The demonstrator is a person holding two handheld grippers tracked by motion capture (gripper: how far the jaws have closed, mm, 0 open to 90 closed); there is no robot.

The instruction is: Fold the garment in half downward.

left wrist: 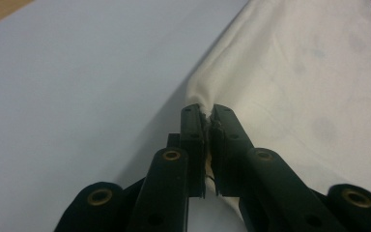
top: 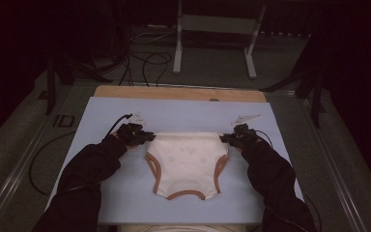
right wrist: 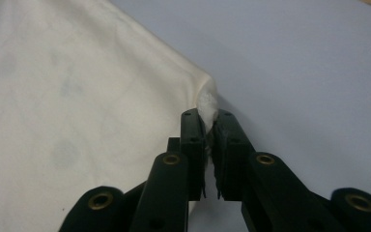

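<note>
A small cream garment (top: 186,162) with brown trim on its leg openings lies spread on the pale blue mat (top: 101,121). My left gripper (top: 147,137) is shut on the garment's upper left corner. In the left gripper view the cream cloth (left wrist: 290,72) is pinched between the black jaws of the left gripper (left wrist: 207,113). My right gripper (top: 224,137) is shut on the upper right corner. In the right gripper view a bunched tuft of the cloth (right wrist: 206,104) sticks out from the right gripper (right wrist: 206,116). The top edge is stretched between the two grippers.
The mat lies on a wooden board (top: 178,93) whose far edge shows beyond it. Past the table stand a white metal frame (top: 212,38) and loose cables (top: 145,63) on the floor. Dark-sleeved forearms (top: 92,169) come in from the bottom.
</note>
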